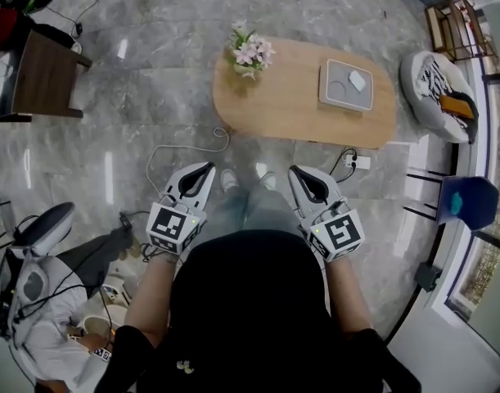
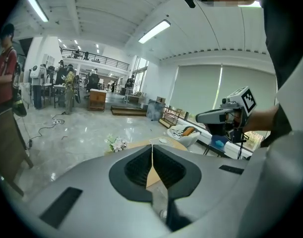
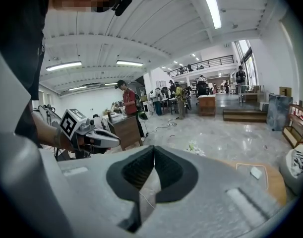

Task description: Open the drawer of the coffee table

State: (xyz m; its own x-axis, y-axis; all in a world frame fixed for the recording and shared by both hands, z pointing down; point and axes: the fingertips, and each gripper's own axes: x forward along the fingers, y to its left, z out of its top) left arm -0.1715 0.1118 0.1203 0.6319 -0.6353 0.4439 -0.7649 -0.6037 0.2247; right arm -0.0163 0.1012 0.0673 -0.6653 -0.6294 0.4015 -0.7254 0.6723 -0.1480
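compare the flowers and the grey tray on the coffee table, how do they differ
In the head view, the flowers sit at the left end of the coffee table, while the grey tray lies toward its right end. The flowers are a pink and white bunch standing up; the grey tray is flat and squarish. The grey tray carries a small white thing; the flowers carry nothing. Both rest on the tabletop.

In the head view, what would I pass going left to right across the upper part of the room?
dark wooden side table → flowers → grey tray → round striped cushion seat
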